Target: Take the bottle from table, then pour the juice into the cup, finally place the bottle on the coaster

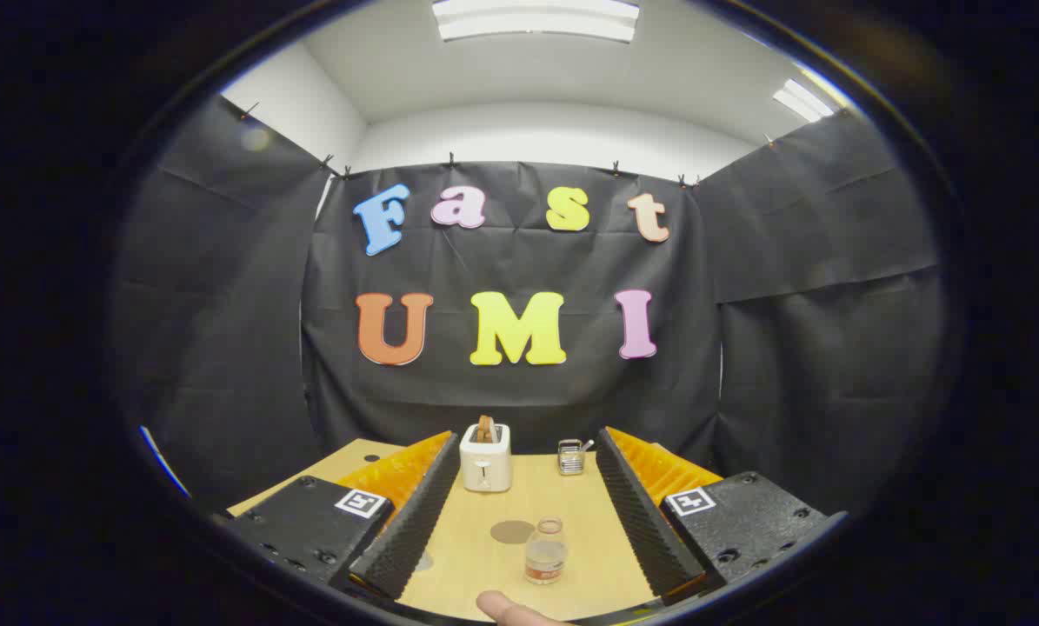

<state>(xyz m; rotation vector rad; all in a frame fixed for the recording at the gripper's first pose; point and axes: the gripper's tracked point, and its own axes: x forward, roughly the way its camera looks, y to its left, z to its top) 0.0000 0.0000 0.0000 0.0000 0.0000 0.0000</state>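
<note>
The gripper (519,513) hangs with its fingers spread wide and empty — lined up to straddle the bottle (546,549) standing between them. The coaster (512,531) lies just beside the bottle; the toaster (485,457) stands beyond it.

Light wooden counter (589,556) with four things set on it.

A small clear bottle (545,549) is stood upright beside a round brown coaster (512,531); farther back, a white toaster (485,457) and a small metal rack (571,456) are placed near the black cloth wall.
</note>
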